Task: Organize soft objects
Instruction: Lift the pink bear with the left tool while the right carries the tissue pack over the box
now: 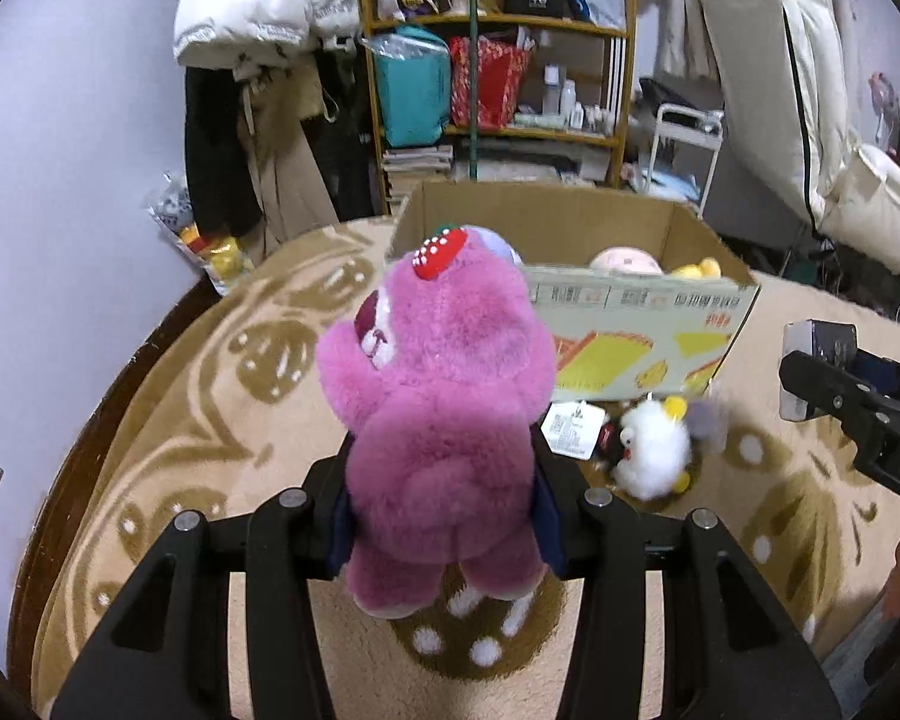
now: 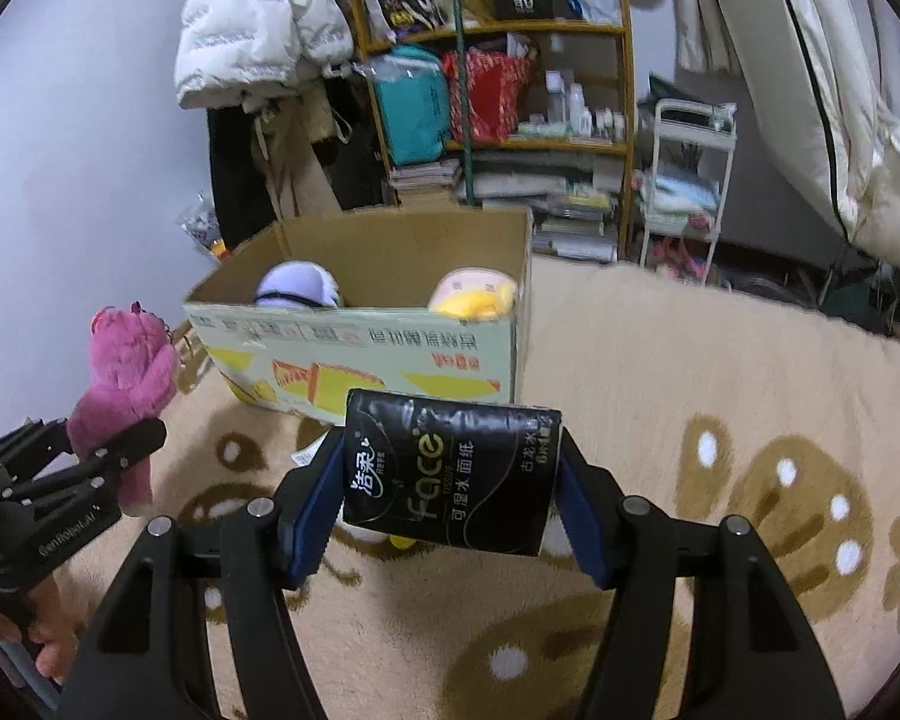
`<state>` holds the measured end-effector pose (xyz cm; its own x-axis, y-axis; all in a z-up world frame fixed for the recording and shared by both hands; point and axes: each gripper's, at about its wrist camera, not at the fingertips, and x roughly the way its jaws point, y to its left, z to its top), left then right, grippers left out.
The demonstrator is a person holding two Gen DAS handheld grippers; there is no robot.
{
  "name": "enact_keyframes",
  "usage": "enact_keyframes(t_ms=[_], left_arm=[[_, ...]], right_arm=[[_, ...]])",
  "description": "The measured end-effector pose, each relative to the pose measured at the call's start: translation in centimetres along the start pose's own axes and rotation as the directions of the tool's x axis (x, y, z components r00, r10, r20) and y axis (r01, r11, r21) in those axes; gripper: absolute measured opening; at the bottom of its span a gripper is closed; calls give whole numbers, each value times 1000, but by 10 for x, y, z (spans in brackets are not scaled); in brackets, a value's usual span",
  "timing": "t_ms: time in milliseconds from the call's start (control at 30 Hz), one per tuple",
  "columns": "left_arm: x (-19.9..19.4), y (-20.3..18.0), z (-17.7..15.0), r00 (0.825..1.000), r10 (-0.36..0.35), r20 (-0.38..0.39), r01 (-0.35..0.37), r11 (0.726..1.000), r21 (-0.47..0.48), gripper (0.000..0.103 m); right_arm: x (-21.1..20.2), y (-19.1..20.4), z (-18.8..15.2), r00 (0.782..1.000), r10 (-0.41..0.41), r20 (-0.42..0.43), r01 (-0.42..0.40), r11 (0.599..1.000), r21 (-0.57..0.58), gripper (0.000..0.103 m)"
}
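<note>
My left gripper (image 1: 444,516) is shut on a pink plush bear (image 1: 444,396) with a strawberry on its head, held above the carpet in front of the cardboard box (image 1: 642,318); it also shows in the right wrist view (image 2: 129,384). My right gripper (image 2: 450,480) is shut on a black tissue pack (image 2: 450,474), held above the carpet before the box (image 2: 360,354). Inside the box lie a lavender plush (image 2: 297,285) and a pink and yellow plush (image 2: 474,297). A white fluffy plush (image 1: 654,450) lies on the carpet by the box.
A beige carpet (image 2: 720,360) with brown flowers covers the floor. A wooden shelf (image 1: 498,60) full of bags, hanging coats (image 1: 252,138), a white cart (image 2: 684,180) and a leaning mattress (image 2: 810,78) stand behind the box. The wall (image 1: 60,180) is at left.
</note>
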<state>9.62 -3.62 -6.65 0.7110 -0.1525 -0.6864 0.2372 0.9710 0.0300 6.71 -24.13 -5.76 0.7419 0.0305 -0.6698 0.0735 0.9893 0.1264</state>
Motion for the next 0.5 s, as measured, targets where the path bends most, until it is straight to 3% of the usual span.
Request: enact_keyframes(t_ms=[267,500], left_arm=[[-29,7,12,993,27,115,-30,999,27,46],[-57,5,34,966,72,247,-87,995,53,46]], right_arm=[[-30,7,15,995,14,96,-11,999,-31,69],[-49,12,30,985,44,164,-36,998,-51,69]])
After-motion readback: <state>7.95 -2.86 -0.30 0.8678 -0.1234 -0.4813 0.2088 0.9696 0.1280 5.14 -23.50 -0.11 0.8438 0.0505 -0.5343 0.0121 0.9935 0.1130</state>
